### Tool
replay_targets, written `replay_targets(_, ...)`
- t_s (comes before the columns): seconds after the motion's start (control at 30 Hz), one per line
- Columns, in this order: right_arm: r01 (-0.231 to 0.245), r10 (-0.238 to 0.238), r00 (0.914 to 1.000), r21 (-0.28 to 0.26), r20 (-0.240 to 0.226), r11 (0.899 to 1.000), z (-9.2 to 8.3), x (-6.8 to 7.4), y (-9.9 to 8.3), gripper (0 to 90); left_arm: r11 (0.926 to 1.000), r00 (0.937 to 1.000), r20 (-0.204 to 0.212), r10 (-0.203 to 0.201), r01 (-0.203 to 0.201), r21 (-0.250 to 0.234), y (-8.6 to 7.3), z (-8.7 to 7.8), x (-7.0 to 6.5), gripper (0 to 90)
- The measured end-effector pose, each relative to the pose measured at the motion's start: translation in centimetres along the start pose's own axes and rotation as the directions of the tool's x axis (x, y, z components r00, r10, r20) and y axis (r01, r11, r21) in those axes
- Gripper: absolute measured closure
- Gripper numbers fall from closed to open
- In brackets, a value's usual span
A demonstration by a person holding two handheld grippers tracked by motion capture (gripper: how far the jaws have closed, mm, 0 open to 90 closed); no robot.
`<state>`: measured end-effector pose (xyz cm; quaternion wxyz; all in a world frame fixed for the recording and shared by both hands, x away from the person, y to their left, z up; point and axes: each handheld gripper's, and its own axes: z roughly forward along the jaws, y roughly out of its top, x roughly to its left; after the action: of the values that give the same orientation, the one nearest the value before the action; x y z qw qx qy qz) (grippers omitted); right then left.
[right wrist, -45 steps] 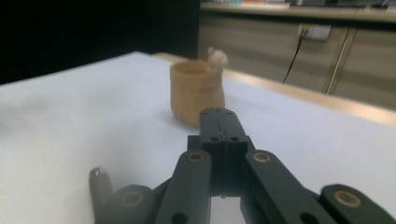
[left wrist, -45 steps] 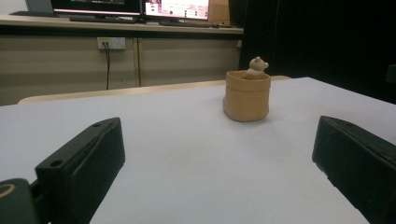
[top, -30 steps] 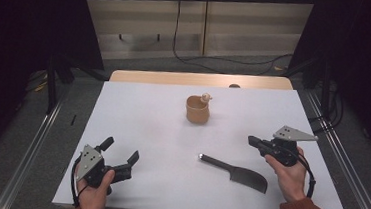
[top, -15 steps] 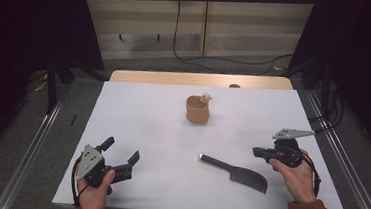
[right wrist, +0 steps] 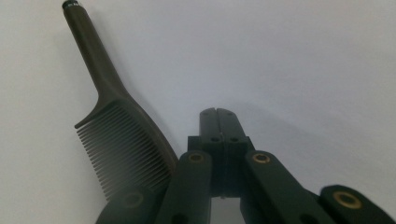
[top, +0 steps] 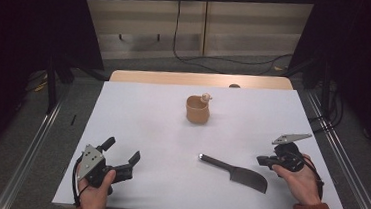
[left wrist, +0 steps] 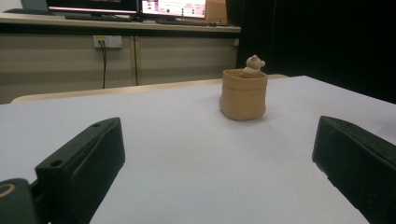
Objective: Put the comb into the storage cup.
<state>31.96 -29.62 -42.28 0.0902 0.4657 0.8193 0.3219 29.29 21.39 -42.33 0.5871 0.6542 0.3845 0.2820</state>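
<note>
A dark comb (top: 233, 171) with a long thin handle lies flat on the white table (top: 148, 111), right of centre near the front. My right gripper (top: 261, 160) rests just right of its toothed end, jaws shut with nothing between them. In the right gripper view the closed tips (right wrist: 218, 114) point at bare table, and the comb (right wrist: 116, 140) lies to their left. My left gripper (top: 122, 149) sits at the front left, wide open and empty. Its jaws (left wrist: 219, 158) frame a tan cup (left wrist: 243, 95) farther off.
The tan cup (top: 197, 110) with a small bear figure on its rim stands at the table's middle back. A wooden edge (top: 200, 79) runs behind the white top. Metal rails (top: 340, 157) flank both sides, and a cable (top: 227, 60) lies on the floor beyond.
My right gripper has drifted slightly toward the near edge and lower, closer to the comb's toothed end. The left gripper, comb and cup have not moved.
</note>
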Motion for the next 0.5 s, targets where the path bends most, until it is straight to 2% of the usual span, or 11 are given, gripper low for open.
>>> replay_targets(0.3,0.044,-0.046,0.9984,0.045,0.033,0.998,0.5,0.6,-0.7,90.0,1.0,1.0,-0.001,0.008,-0.008,0.005,0.0,0.0,0.0,2.5)
replay_targets(0.5,0.044,-0.047,0.9978,0.061,0.046,0.997,0.5,0.7,-1.7,90.0,0.9999,0.9999,0.001,0.011,-0.011,0.009,0.0,0.1,0.0,2.4)
